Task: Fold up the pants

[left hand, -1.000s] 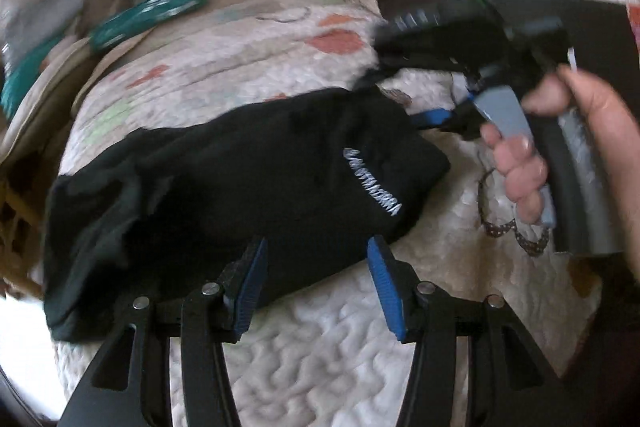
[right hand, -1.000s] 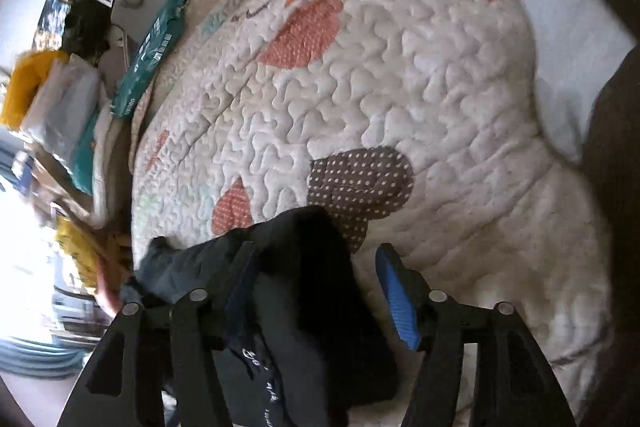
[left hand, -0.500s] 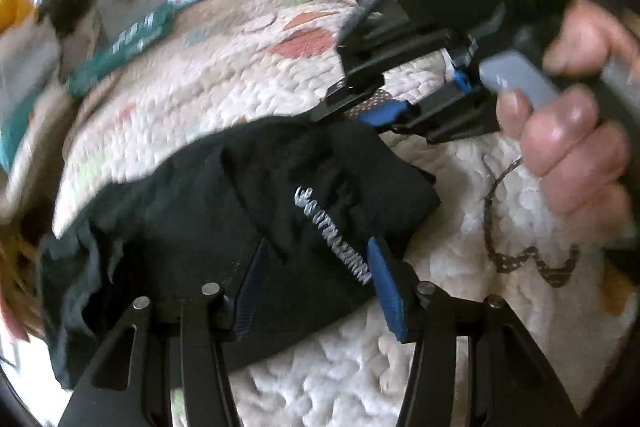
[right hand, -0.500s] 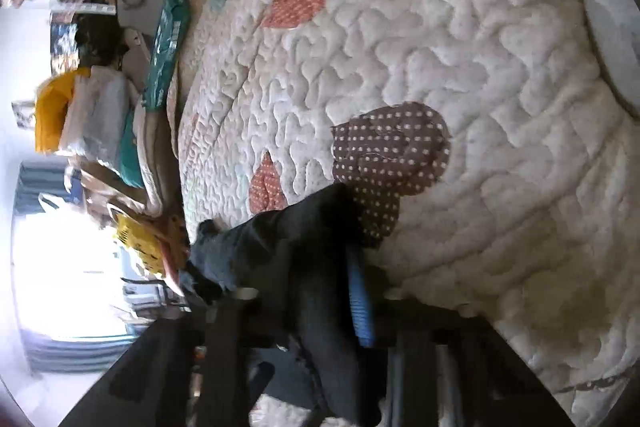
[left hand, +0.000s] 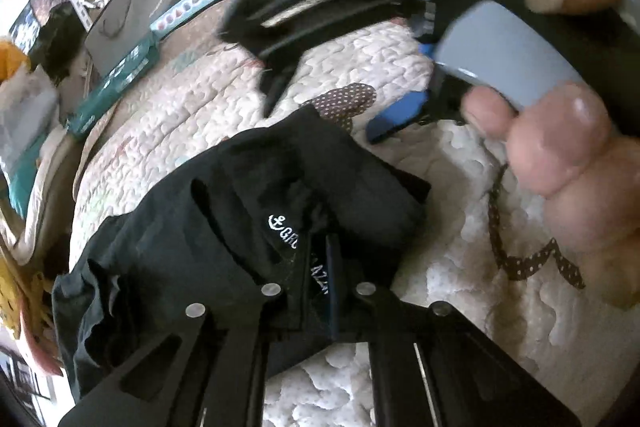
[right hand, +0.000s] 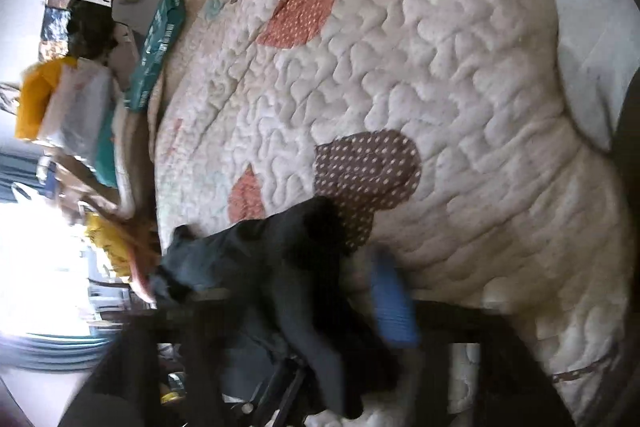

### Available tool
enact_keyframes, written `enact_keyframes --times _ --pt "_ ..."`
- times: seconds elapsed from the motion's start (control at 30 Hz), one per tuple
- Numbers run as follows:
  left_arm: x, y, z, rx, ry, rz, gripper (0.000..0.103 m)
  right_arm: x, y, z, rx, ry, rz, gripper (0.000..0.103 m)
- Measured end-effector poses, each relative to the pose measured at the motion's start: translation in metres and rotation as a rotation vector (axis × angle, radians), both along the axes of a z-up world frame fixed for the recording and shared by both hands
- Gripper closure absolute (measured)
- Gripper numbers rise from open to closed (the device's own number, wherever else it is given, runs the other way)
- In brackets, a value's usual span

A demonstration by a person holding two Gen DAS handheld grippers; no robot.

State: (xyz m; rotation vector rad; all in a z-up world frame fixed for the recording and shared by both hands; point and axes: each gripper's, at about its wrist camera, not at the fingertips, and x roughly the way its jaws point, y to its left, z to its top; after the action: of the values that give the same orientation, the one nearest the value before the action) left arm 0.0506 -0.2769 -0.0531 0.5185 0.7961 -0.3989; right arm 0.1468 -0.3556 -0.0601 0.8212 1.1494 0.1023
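Observation:
Black pants (left hand: 224, 223) with white lettering lie bunched on a quilted cream bedspread (left hand: 208, 95). My left gripper (left hand: 320, 275) is shut on a fold of the pants by the lettering. My right gripper (left hand: 396, 119) hangs just above and beyond the pants' far edge in the left wrist view, one blue pad showing, a hand on its grey handle. In the right wrist view the pants (right hand: 280, 267) lie under my right gripper (right hand: 332, 291); its blue pad (right hand: 394, 303) stands apart beside the cloth, so it looks open.
The bedspread (right hand: 400, 67) has orange and brown dotted patches. A teal box (left hand: 116, 83), a grey bag (left hand: 124, 23) and piled clutter line the far left edge. A white pillow (right hand: 592, 35) lies at the right.
My left gripper moved onto the pants and shut on the fold by the lettering. My right gripper shut on the pants' far edge, then opened and lifted closer to the left camera.

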Motion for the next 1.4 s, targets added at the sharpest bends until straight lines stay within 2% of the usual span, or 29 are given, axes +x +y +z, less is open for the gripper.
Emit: enact_keyframes --times 0.17,0.2,0.23,0.27,0.3,0.4,0.5,0.73,0.9,1.0,1.2,1.4 --pt "0.000 -0.005 -0.008 0.025 -0.036 0.005 0.096 0.012 0.014 -0.011 0.061 0.009 0.109 0.027" --pt "0.000 -0.005 -0.008 0.026 -0.041 0.006 0.098 0.013 0.015 -0.013 0.058 0.004 0.123 0.032" --pt "0.000 -0.006 -0.008 0.019 -0.037 0.002 0.102 0.015 0.016 -0.014 0.063 -0.003 0.133 0.039" --pt "-0.001 -0.007 -0.007 0.016 -0.032 -0.002 0.103 0.015 0.015 -0.016 0.073 -0.002 0.137 0.057" --pt "-0.002 -0.006 -0.005 0.010 -0.024 -0.002 0.103 0.015 0.016 -0.017 0.085 -0.001 0.139 0.069" --pt "0.007 0.004 0.000 -0.039 0.030 0.024 0.103 0.013 0.022 -0.011 0.077 -0.020 0.161 0.082" --pt "0.008 0.017 0.012 -0.109 0.068 0.061 0.103 0.009 0.036 0.009 0.039 -0.064 0.204 0.084" --pt "0.003 0.077 0.056 -0.311 0.092 0.151 0.103 -0.004 0.070 0.060 0.064 -0.142 0.226 0.084" --pt "0.003 0.140 0.081 -0.445 0.099 0.257 0.103 0.001 0.122 0.092 0.066 -0.155 0.265 0.084" --pt "0.007 0.193 0.088 -0.533 0.111 0.354 0.103 0.010 0.174 0.107 0.018 -0.164 0.337 0.084" --pt "0.011 0.309 0.074 -0.686 0.139 0.600 0.103 0.032 0.262 0.099 -0.056 -0.127 0.441 0.084" --pt "0.015 0.400 0.038 -0.809 0.187 0.813 0.103 0.060 0.334 0.055 -0.163 -0.032 0.492 0.084"
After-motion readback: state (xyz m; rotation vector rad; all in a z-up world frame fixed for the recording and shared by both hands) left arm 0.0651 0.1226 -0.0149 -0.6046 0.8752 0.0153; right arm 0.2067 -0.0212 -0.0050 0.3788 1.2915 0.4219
